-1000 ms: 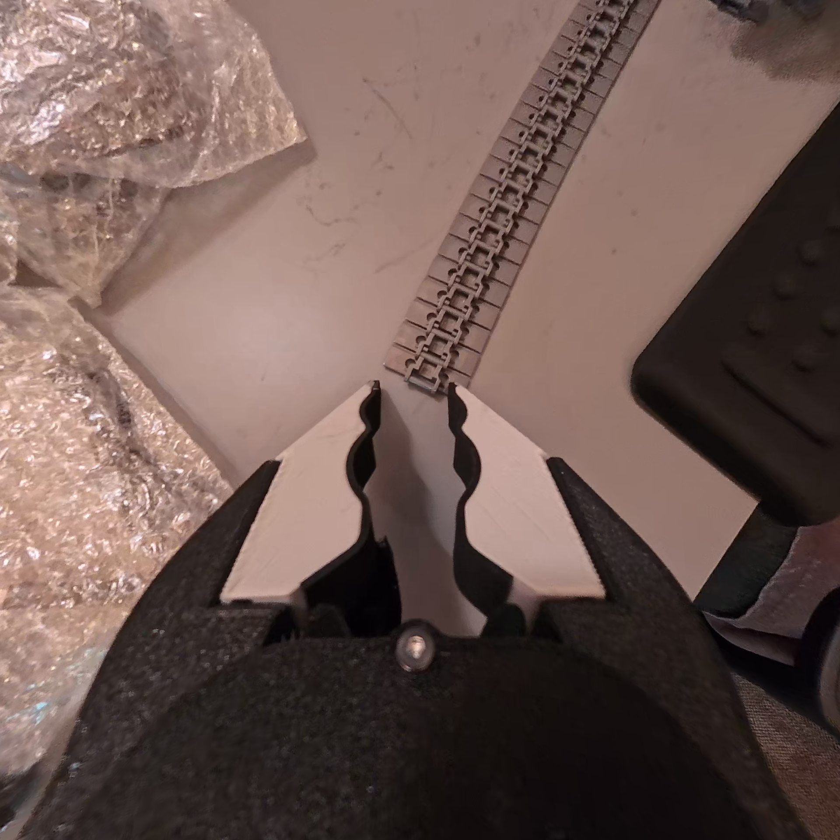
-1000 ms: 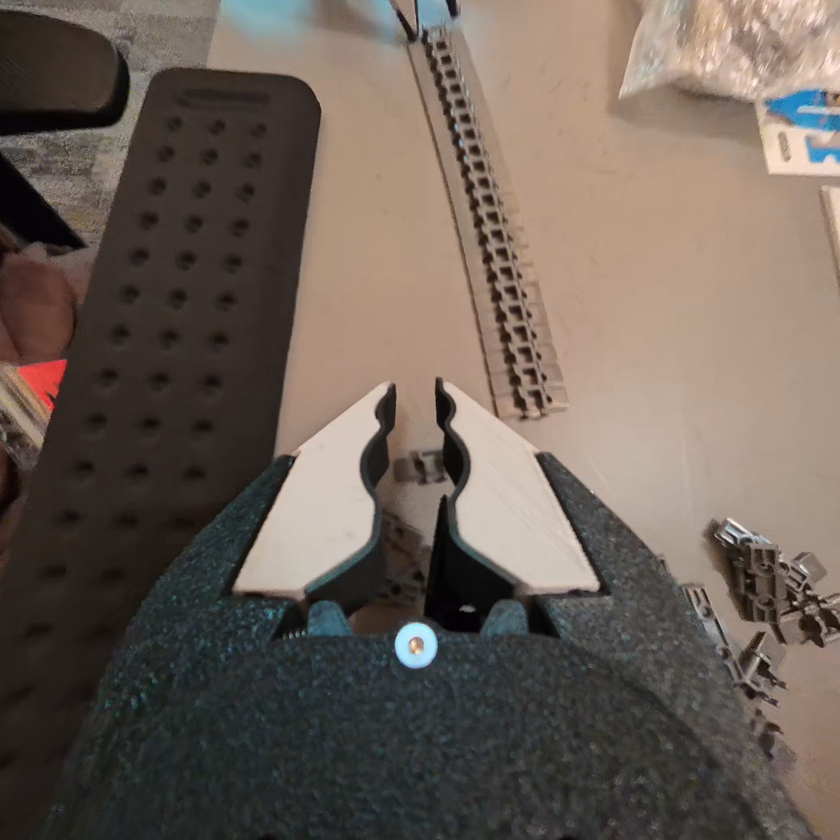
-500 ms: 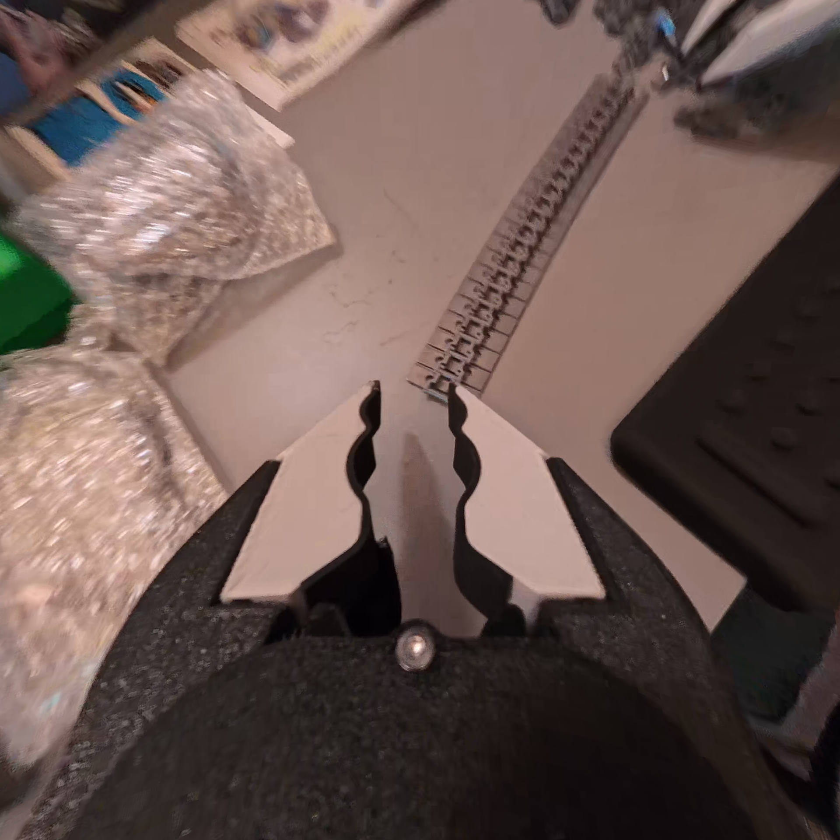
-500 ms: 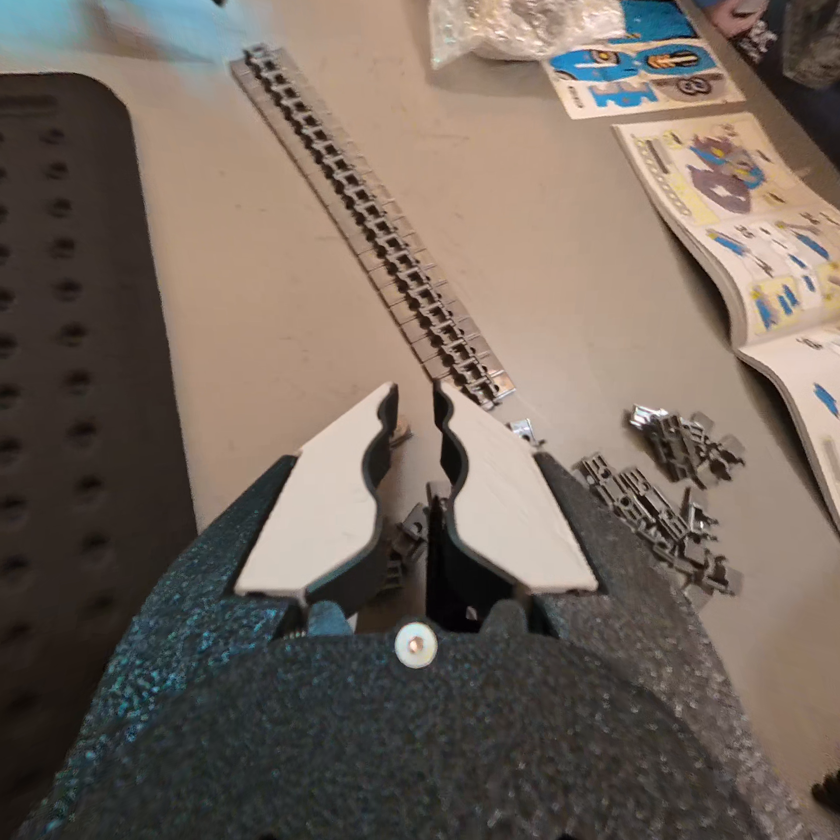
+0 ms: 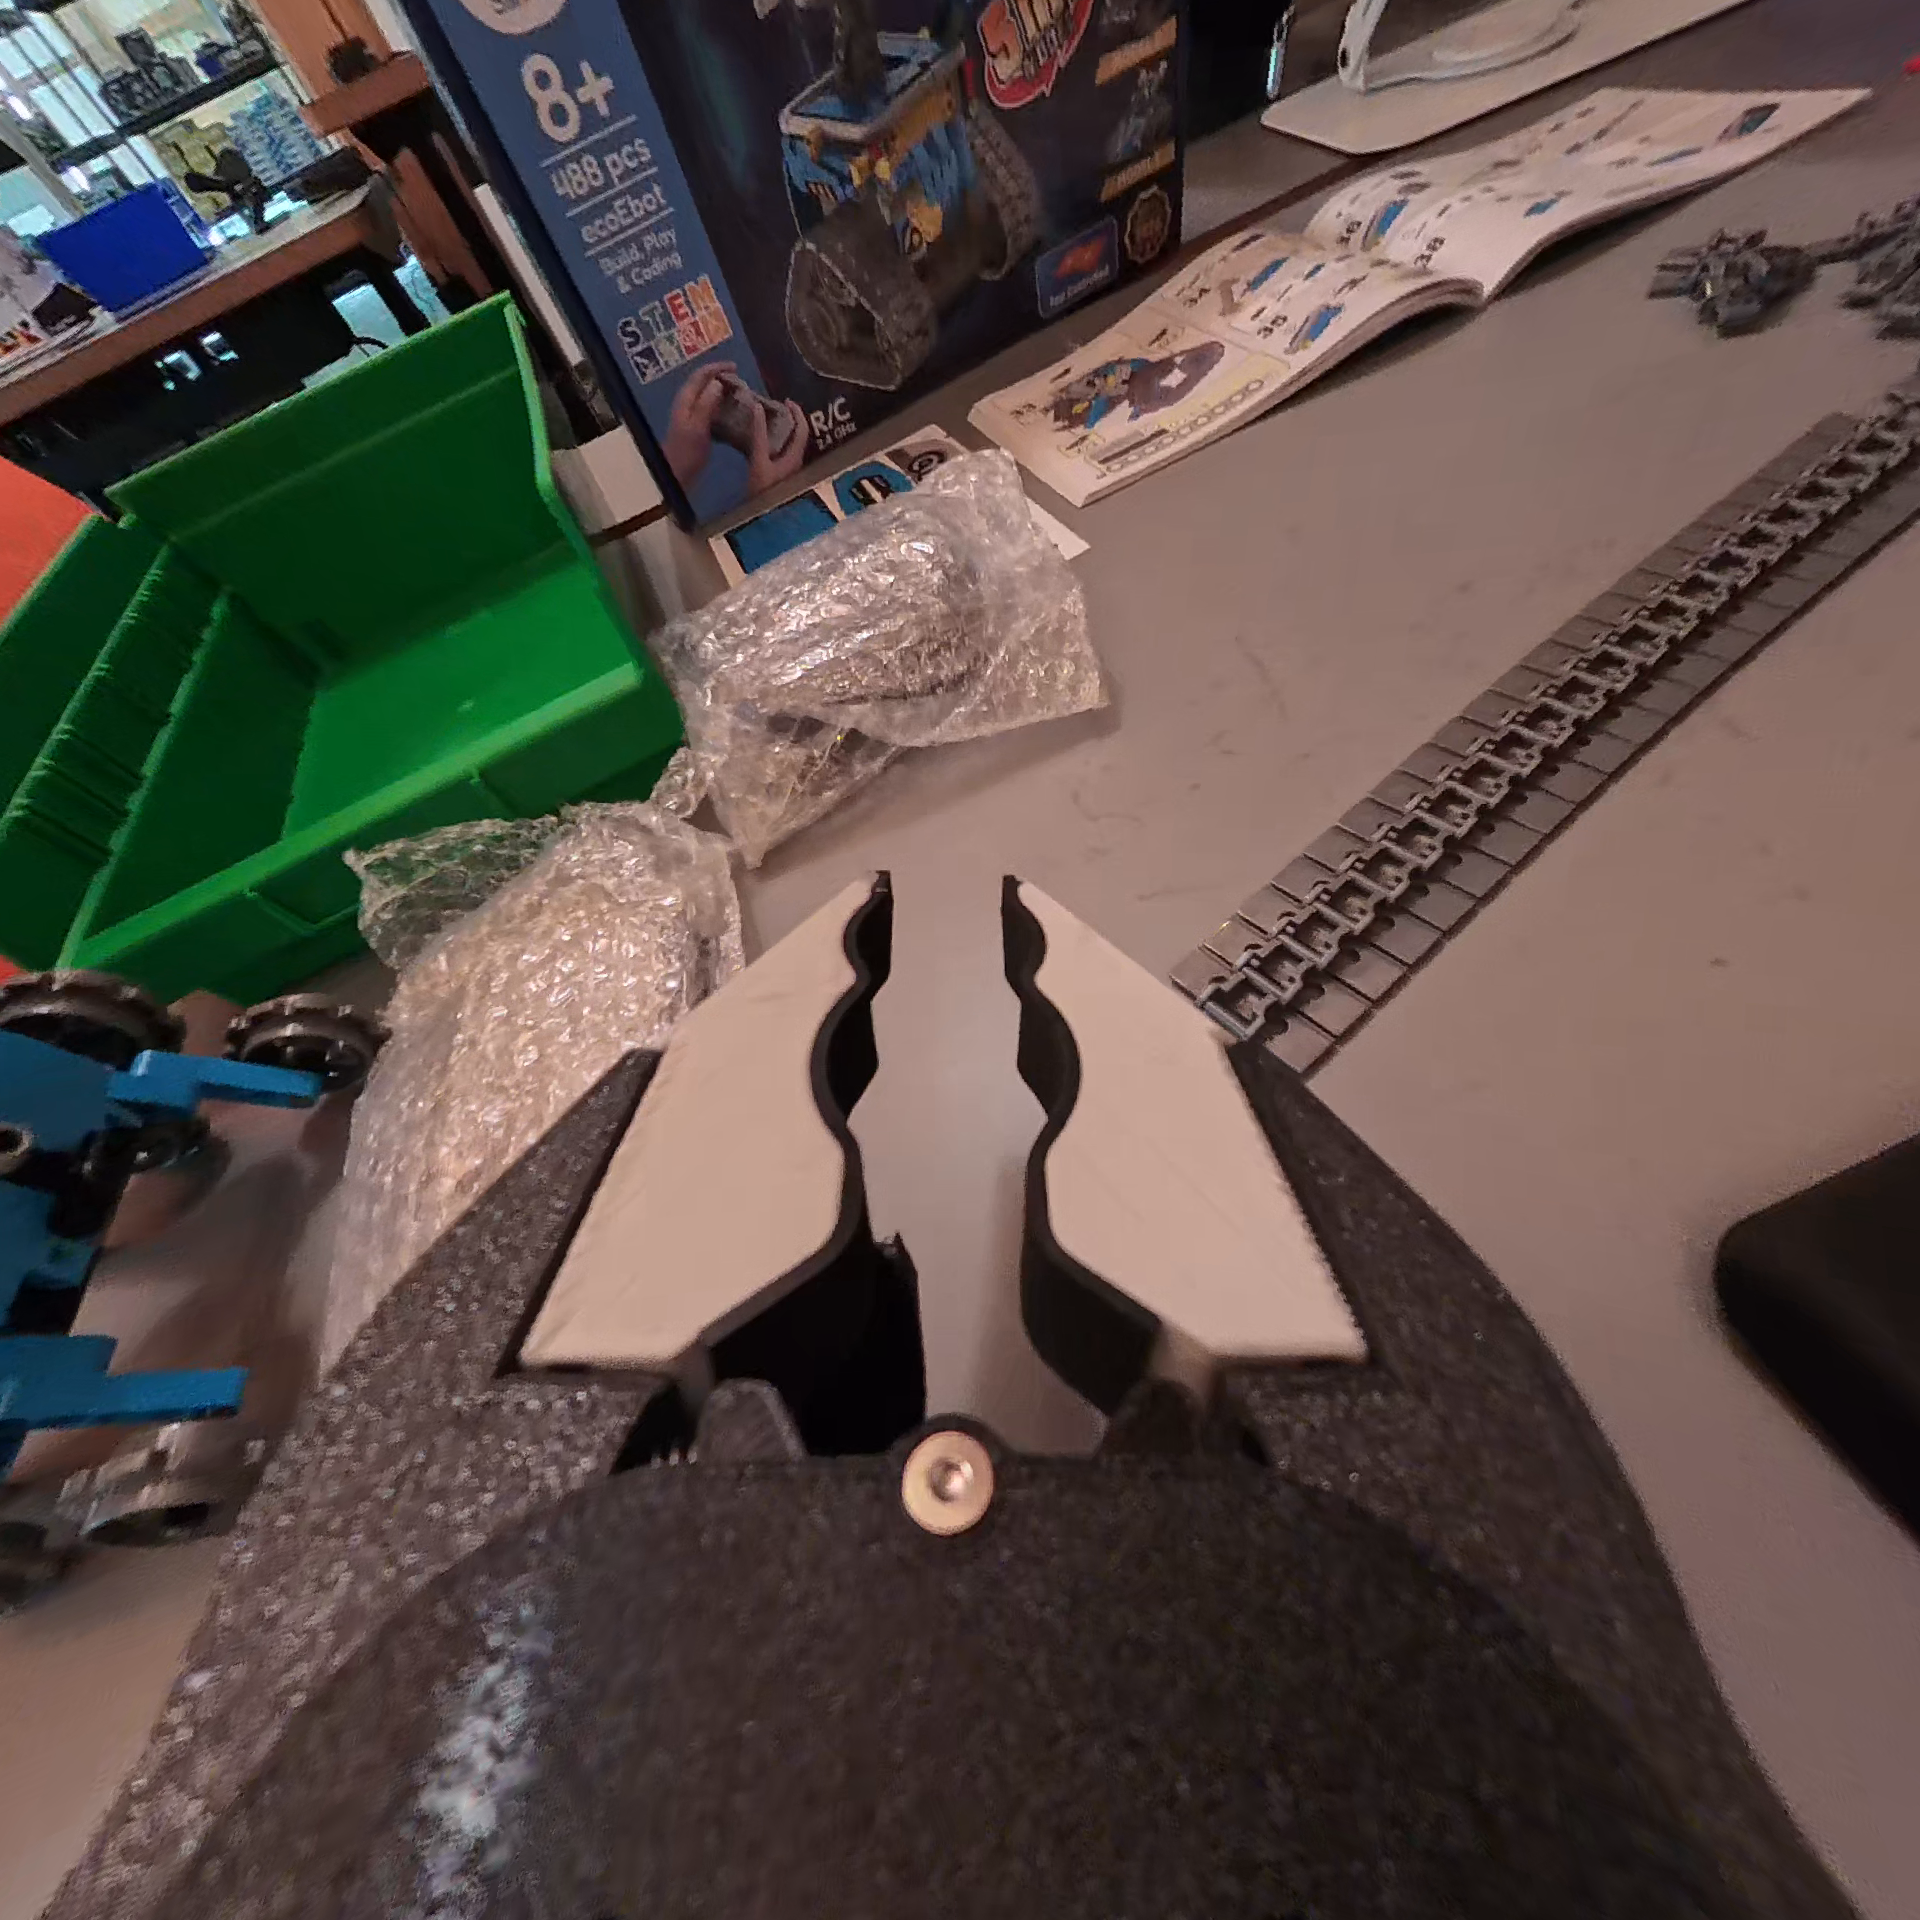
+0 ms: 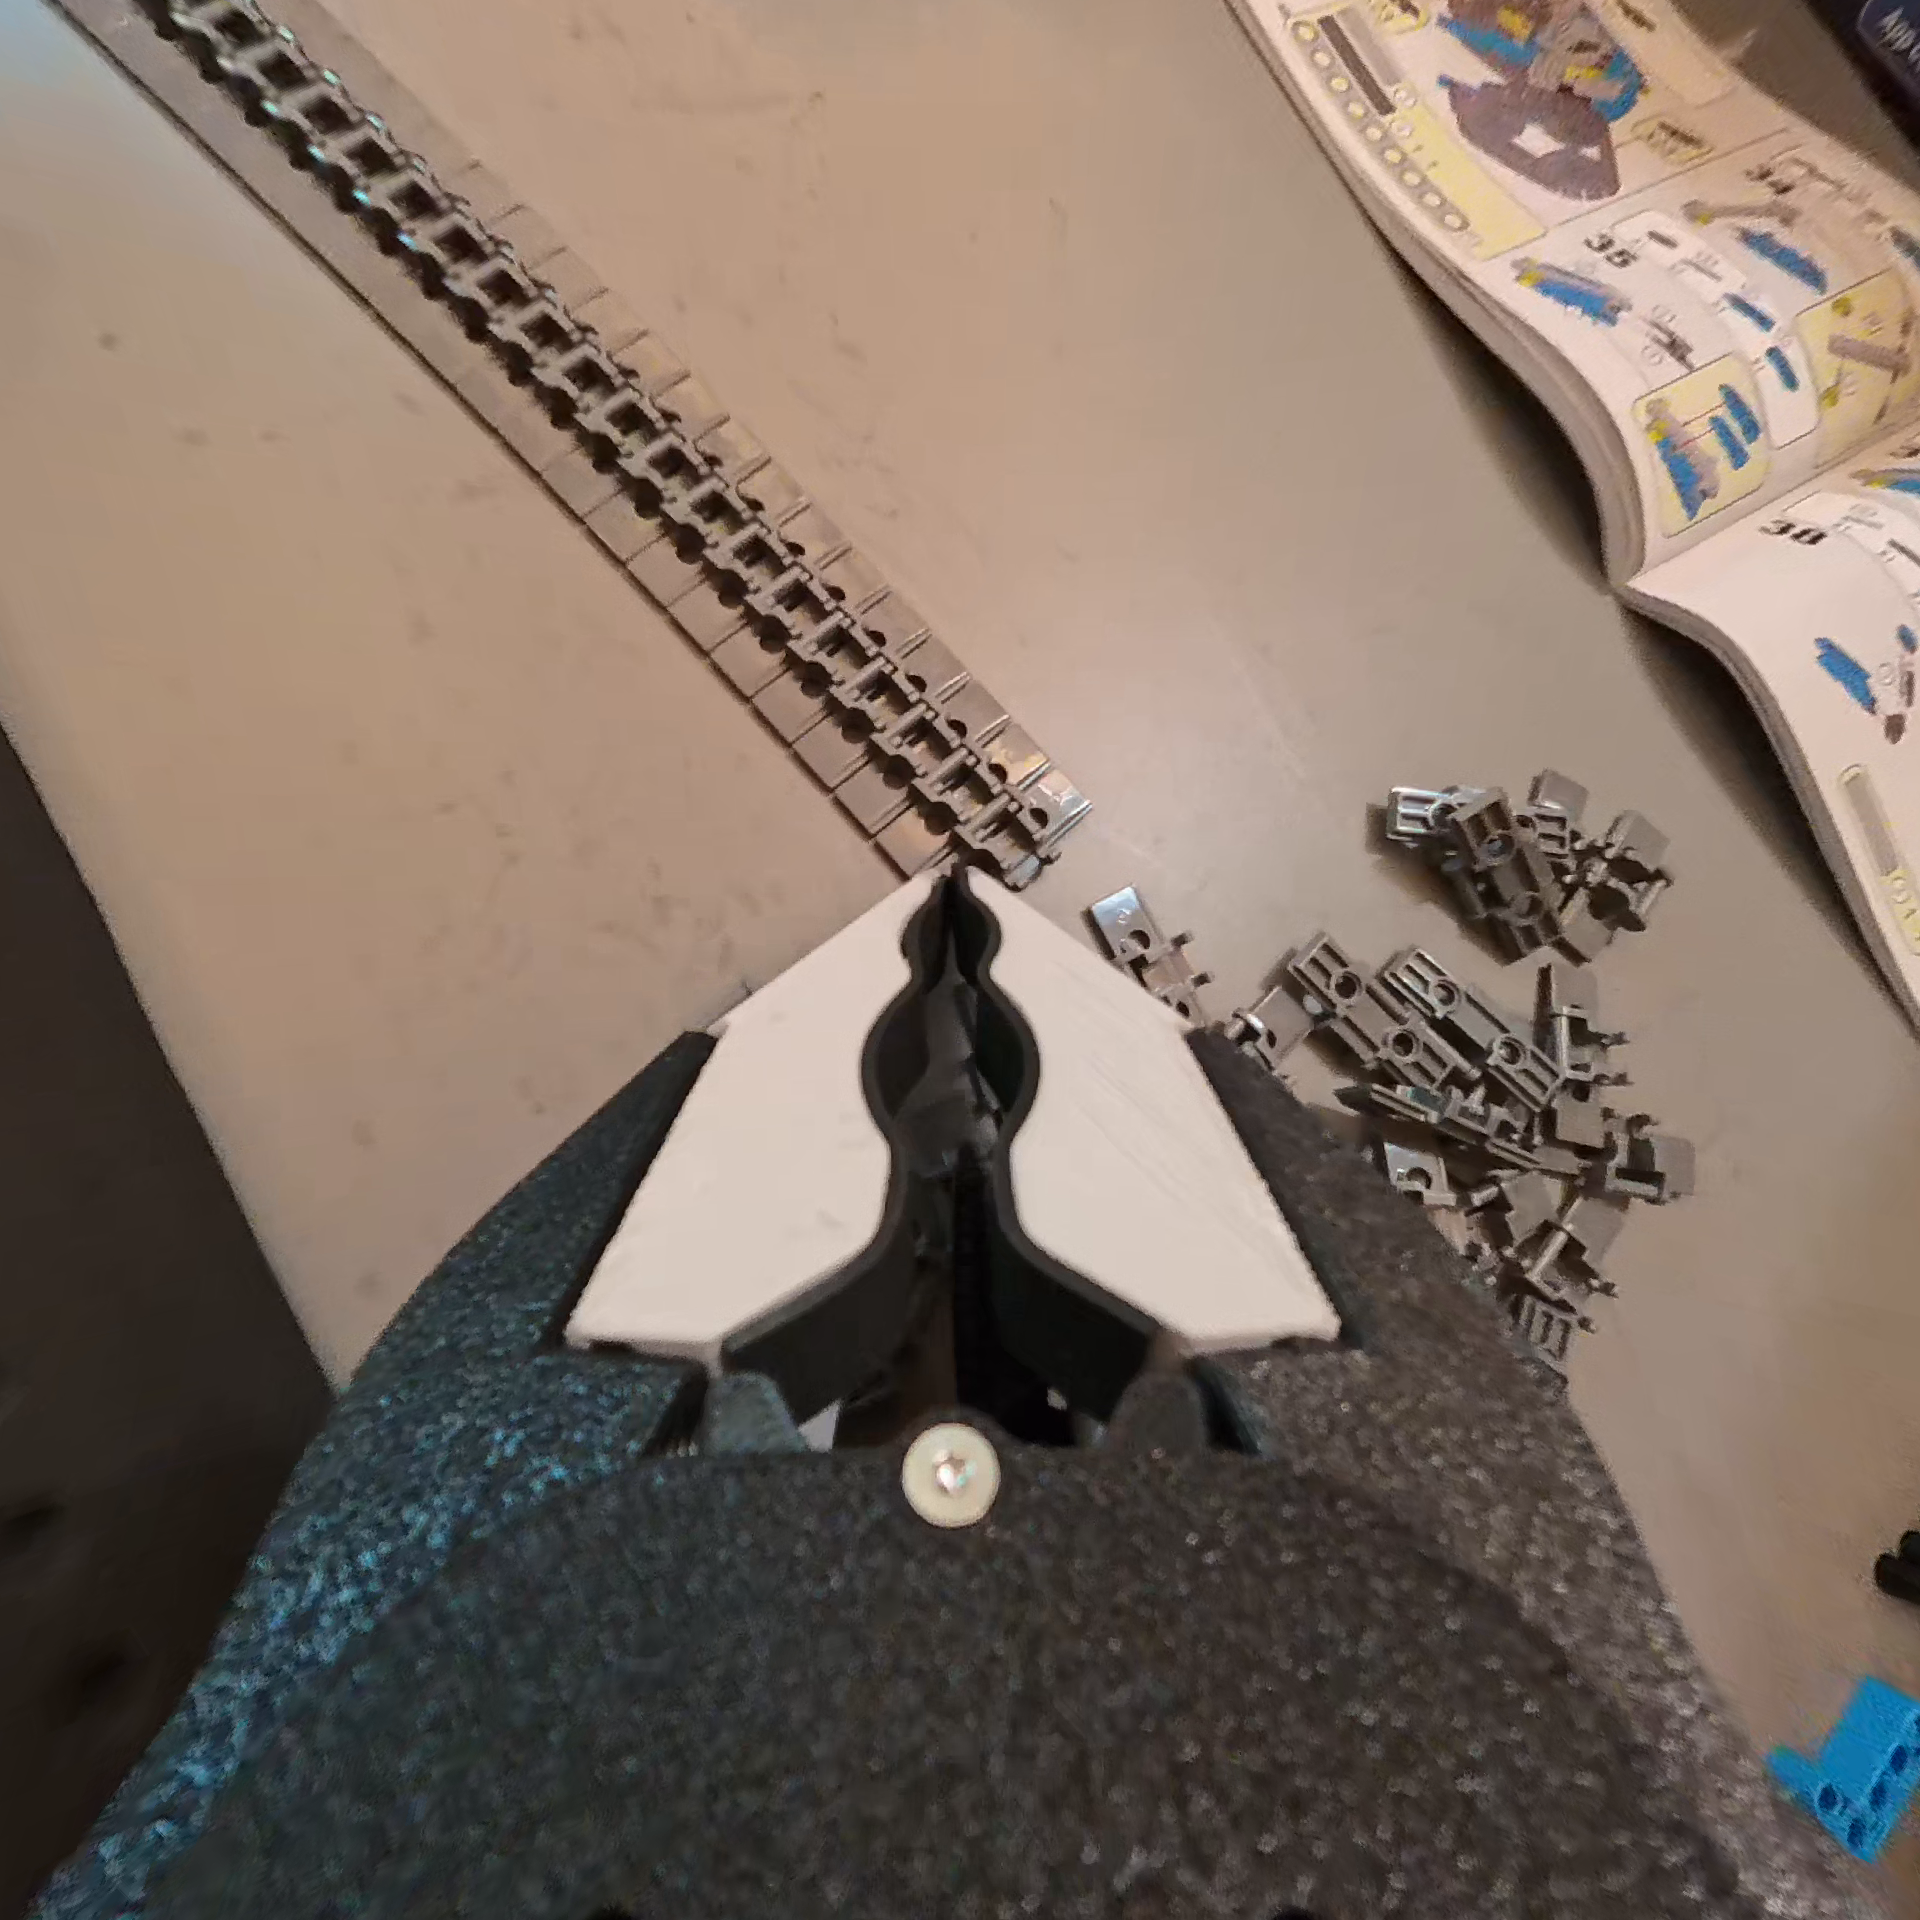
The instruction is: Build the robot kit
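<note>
A long grey track of linked pieces (image 5: 1558, 748) lies on the tan table; it also shows in the right wrist view (image 6: 727, 520). My left gripper (image 5: 945, 894) is open and empty above bare table, left of the track's near end, with bubble-wrap bags (image 5: 520, 997) to its left. My right gripper (image 6: 951, 883) has its fingertips together just short of the track's other end. A grey piece (image 6: 940, 1049) shows in the hollow behind the tips. A single loose link (image 6: 1143, 935) and a heap of grey links (image 6: 1507, 1091) lie to its right.
A green bin (image 5: 364, 675), a toy box (image 5: 883, 208), a second bubble-wrap bag (image 5: 894, 644) and a blue wheeled model (image 5: 62, 1195) stand at the left. An open manual (image 6: 1714, 364) lies at the right. A black pad (image 5: 1839, 1330) lies beside the track. A blue brick (image 6: 1860, 1787) lies near. Across from one pair of fingers to the other is roughly 30 cm.
My left gripper has swung left and tipped up from the track's end, its jaws a little narrower. My right gripper moved along to the track's end and its pads came together.
</note>
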